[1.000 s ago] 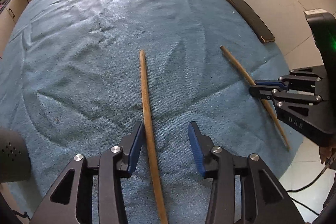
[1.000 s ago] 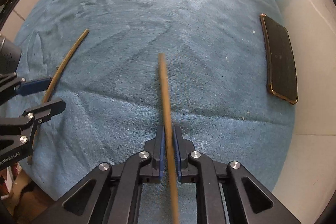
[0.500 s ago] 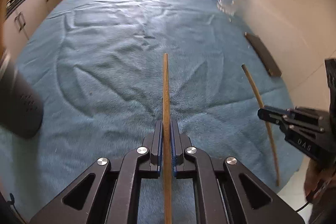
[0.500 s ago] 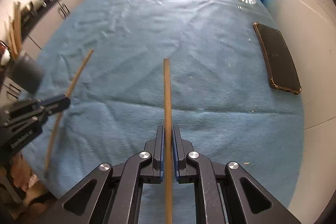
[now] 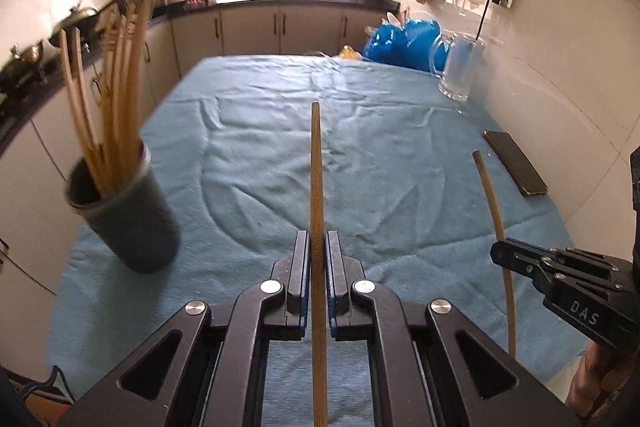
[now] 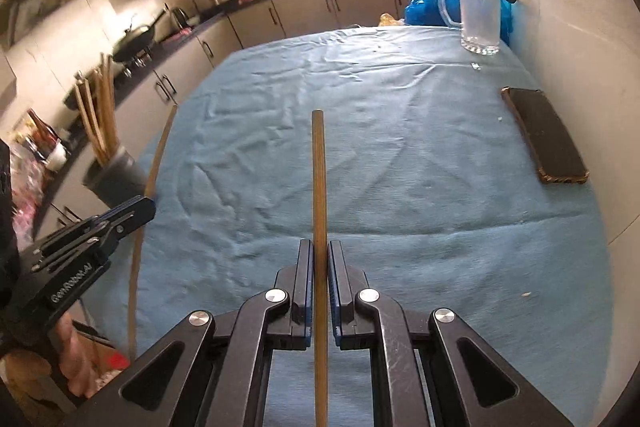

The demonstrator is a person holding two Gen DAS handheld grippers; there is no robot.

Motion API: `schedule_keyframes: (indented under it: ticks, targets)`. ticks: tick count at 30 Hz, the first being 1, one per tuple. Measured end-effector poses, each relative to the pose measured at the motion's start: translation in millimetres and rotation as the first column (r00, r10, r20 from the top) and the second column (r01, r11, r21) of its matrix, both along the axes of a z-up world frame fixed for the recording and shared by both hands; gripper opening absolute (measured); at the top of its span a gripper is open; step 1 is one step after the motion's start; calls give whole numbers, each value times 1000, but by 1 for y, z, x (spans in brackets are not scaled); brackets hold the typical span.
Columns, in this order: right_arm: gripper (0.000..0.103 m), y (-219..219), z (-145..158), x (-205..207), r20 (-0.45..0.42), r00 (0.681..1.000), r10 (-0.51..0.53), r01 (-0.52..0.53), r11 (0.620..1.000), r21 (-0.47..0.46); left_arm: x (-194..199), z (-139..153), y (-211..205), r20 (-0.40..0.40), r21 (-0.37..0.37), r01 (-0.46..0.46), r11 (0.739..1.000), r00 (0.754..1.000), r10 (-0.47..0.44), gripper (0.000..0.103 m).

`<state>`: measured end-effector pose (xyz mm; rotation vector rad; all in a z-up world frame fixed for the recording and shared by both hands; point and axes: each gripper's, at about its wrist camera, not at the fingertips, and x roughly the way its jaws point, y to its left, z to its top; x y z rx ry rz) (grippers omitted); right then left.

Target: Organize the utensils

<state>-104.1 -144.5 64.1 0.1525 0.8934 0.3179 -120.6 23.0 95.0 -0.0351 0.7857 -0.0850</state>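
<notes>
Two long brown wooden chopsticks are held above the blue cloth-covered table (image 5: 248,147), one clamped in each tool. Left gripper (image 5: 318,247) pinches one chopstick (image 5: 316,167) pointing forward; right gripper (image 6: 320,255) pinches the other chopstick (image 6: 319,179) likewise. Dark cylindrical holder (image 5: 124,215) with bundled chopsticks stands at left.

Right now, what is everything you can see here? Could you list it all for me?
held chopstick: two, tan wood, one clamped in each hand-held gripper, left, right, lifted above the cloth
dark cup: one, dark grey, at the cloth's left edge, holding a bunch of chopsticks
blue cloth: one, covering the table
glass mug: one, clear, far right corner
phone: one, dark with brown case, flat near the right edge
blue bag: one, behind the mug
left hand-held gripper: black, shut on its chopstick
right hand-held gripper: black, shut on its chopstick
</notes>
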Motion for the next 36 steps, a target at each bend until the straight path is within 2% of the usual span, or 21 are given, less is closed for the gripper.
schedule_keyframes:
  ticks: [7, 21, 36]
  targets:
    - [8, 5, 3, -10, 22, 1000, -11, 10, 999, 34, -17, 11, 4, 51, 33, -7, 999, 999, 6, 6]
    - [8, 3, 29, -25, 119, 992, -52, 42, 995, 86, -36, 22, 12, 91, 29, -22, 999, 996, 19, 6]
    - [8, 34, 65, -27, 237, 971, -23, -3, 994, 108, -54, 40, 30, 176, 50, -92, 995, 981, 82, 7]
